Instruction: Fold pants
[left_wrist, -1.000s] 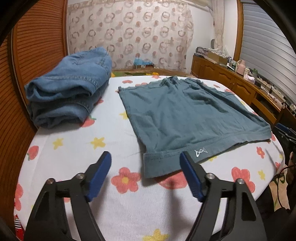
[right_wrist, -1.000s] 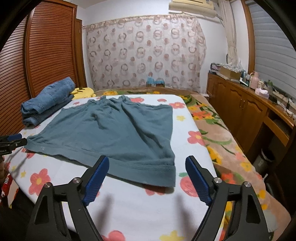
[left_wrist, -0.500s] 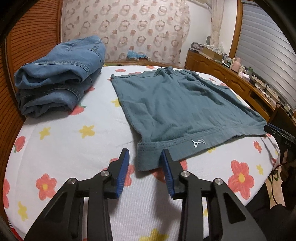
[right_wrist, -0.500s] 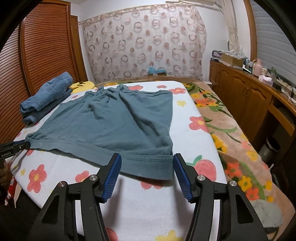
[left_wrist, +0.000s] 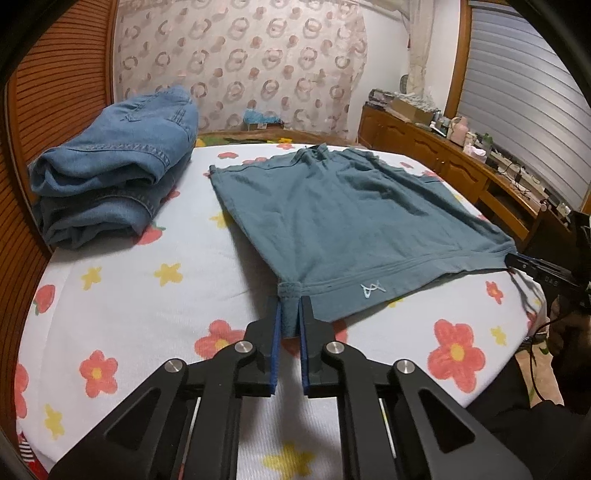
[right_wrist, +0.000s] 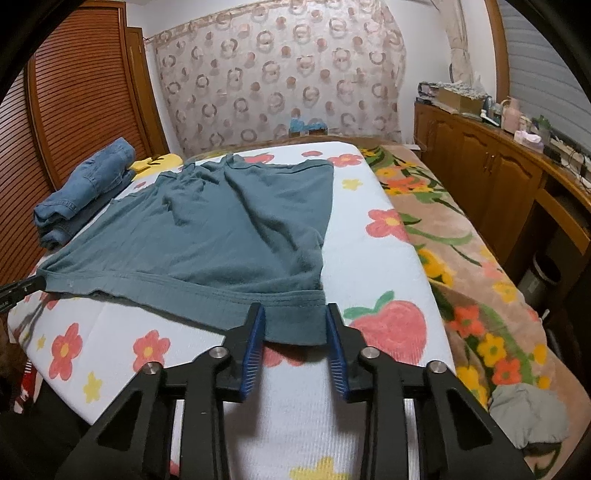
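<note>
Teal pants (left_wrist: 354, 214) lie spread flat on the flowered bed sheet (left_wrist: 129, 295), hem towards me, with a small white logo near the hem. My left gripper (left_wrist: 290, 314) is shut on the near left hem corner, and the cloth bunches between its blue pads. In the right wrist view the pants (right_wrist: 221, 236) lie ahead, and my right gripper (right_wrist: 295, 325) sits around the near right hem corner, jaws partly closed with a gap on each side of the cloth. The right gripper also shows in the left wrist view (left_wrist: 524, 264) at the hem's far end.
A stack of folded blue jeans (left_wrist: 110, 166) lies on the bed's left side, also seen in the right wrist view (right_wrist: 85, 188). A wooden cabinet (right_wrist: 498, 177) with clutter runs along the right. A flowered blanket (right_wrist: 461, 277) lies right of the sheet. A slatted wooden wardrobe (right_wrist: 74, 110) stands left.
Both grippers moved forward to the hem. The left closed on the left corner and pinched it. The right narrowed around the right corner.
</note>
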